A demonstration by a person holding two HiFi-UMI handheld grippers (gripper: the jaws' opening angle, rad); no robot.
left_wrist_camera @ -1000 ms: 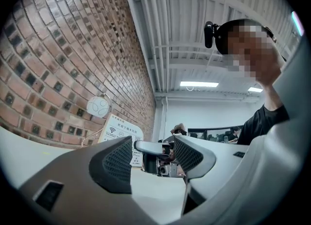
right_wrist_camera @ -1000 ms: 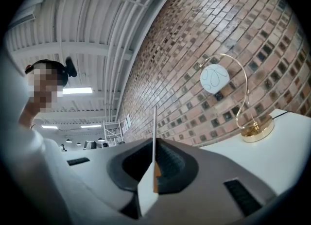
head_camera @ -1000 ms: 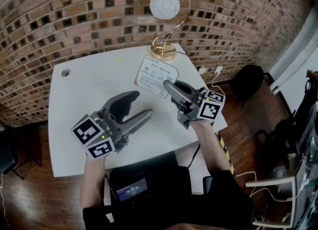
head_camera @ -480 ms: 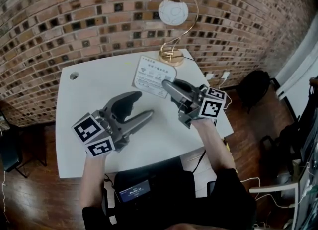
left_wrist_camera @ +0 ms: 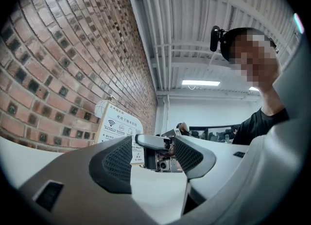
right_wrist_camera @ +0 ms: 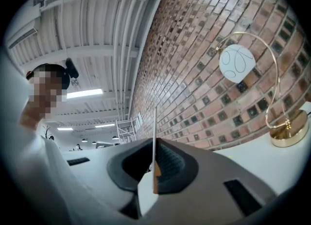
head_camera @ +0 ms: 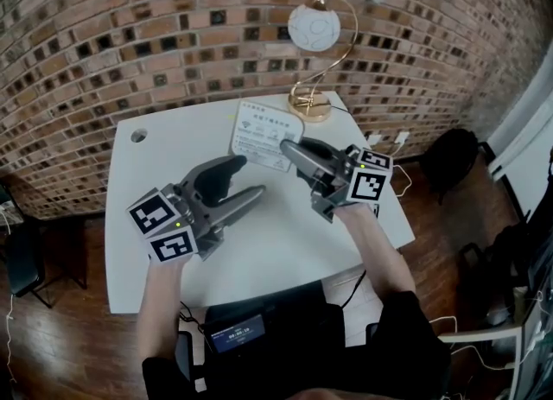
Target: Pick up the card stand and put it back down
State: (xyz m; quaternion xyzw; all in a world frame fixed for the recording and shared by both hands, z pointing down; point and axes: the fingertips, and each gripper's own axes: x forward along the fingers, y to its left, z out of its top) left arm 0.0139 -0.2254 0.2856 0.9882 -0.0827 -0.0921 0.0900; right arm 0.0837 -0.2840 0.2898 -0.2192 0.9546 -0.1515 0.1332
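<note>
White table (head_camera: 259, 251), brick wall behind. The right tongs (head_camera: 289, 147) pinch the card stand (head_camera: 262, 133) at its edge. It looks light, stiff and slippery, so it is best held near the base. The left tongs (head_camera: 247, 180) alongside gape, empty.

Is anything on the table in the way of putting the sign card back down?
Nothing visible is. The white printed card stand is pinched in the right gripper, and the white table around it is bare. The gold lamp with the white globe stands behind it, and the open left gripper is off to the side.
</note>
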